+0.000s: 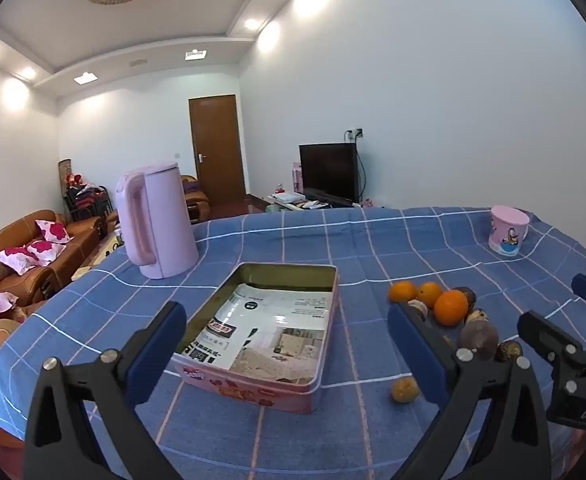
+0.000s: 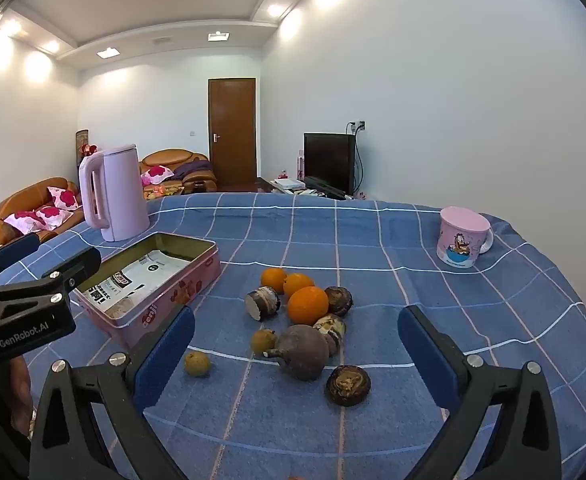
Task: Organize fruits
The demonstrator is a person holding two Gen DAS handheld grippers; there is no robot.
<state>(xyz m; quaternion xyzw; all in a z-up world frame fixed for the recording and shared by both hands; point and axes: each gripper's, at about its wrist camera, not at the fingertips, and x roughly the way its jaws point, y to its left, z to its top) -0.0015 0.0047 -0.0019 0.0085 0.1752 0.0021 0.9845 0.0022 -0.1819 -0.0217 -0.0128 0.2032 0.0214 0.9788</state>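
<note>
Your left tongs hang released over the open pink tin, nothing between the blue pads, and your right tongs stand just as wide above the pile of fruit on the blue checked table. The pile lies just right of the tin, none of it inside: three oranges at the back, a large dark purple fruit with a stub of stem in front, and several brown, shrivelled pieces around them (what kind they are is hard to make out). Two small yellowish fruits lie a little apart on the tin's side. In the left wrist view the right pad covers part of the pile. The tin's floor is covered by printed paper, its text too warped to read. A pink kettle stands behind the tin, and a pink cartoon mug sits well apart at the far right.
</note>
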